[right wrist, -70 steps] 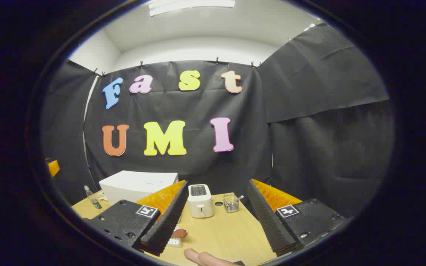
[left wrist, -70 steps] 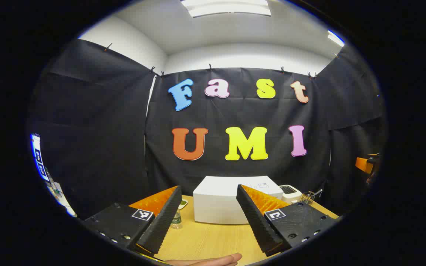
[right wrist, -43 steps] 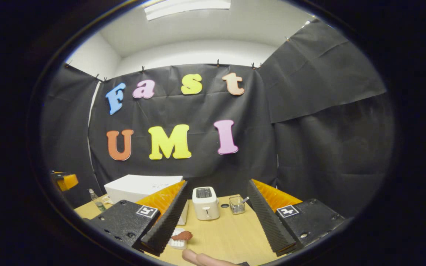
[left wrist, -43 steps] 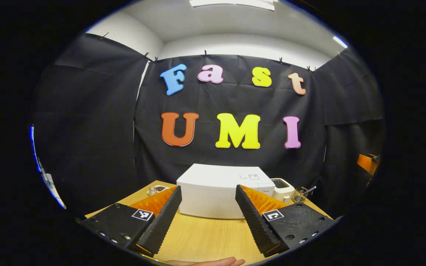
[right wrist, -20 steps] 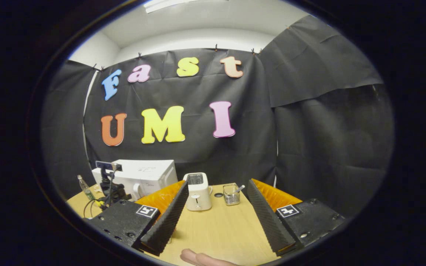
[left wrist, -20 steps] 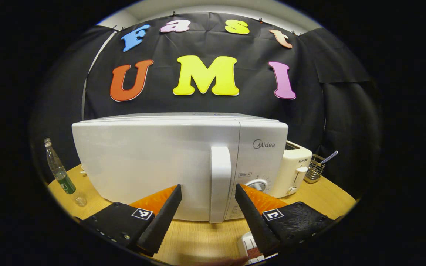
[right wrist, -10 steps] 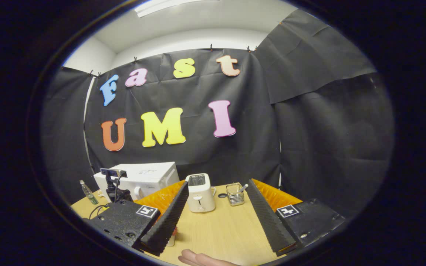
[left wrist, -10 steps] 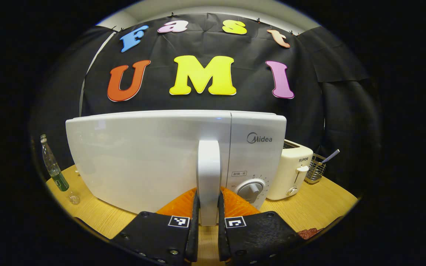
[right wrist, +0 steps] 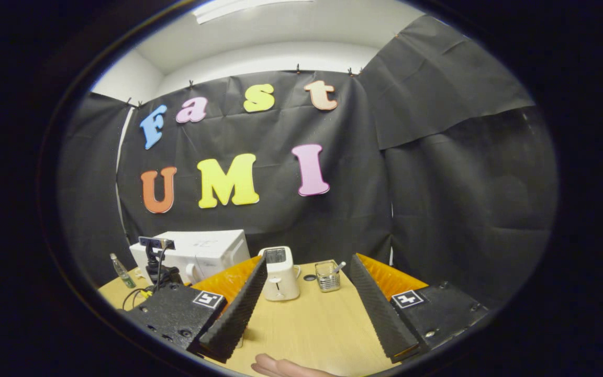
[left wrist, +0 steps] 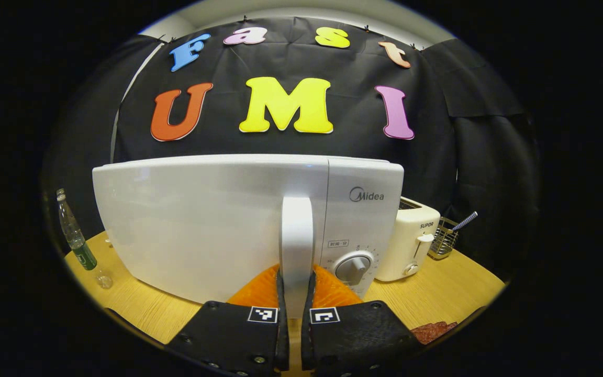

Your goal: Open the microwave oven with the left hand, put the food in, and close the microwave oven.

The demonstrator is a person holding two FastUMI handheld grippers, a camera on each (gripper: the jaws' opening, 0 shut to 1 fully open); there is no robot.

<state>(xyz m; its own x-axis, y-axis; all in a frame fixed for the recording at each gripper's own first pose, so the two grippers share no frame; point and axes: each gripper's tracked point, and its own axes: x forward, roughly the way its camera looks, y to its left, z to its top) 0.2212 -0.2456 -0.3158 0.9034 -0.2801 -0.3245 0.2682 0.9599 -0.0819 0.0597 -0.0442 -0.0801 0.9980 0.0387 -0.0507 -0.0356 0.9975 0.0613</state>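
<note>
- The left tongs [left wrist: 294,293] are closed on the lower end of the microwave door handle [left wrist: 297,241], with one finger pressed against each side of the upright white bar.
- The handle is set at the right edge of the door [left wrist: 197,220] of the white microwave oven [left wrist: 364,209]; the door is seen flush with the body, not yet swung out.
- A control dial [left wrist: 352,268] is found on the panel just right of the handle.
- The food [left wrist: 434,331], a reddish-brown piece, is seen lying on the wooden table [left wrist: 453,288] to the right of the left tongs, in front of the oven's right end.
- A cream toaster [left wrist: 411,241] is stood just beside the oven's right side, and a wire basket [left wrist: 442,244] with a striped straw is placed beyond it.
- A clear bottle with a green label [left wrist: 74,235] is stood on the table left of the oven.
- The right tongs [right wrist: 306,319] are held wide open with nothing between the fingers, above the table and well apart from the oven.
- Between the fingers of the right tongs, the toaster [right wrist: 279,280] and the basket [right wrist: 327,276] are seen farther off.
- The microwave oven [right wrist: 202,254] is seen at the left, with the left tongs' housing [right wrist: 157,262] and cable in front of it.
- Part of a person's hand [right wrist: 286,368] is seen at the bottom edge of the right gripper view.
</note>
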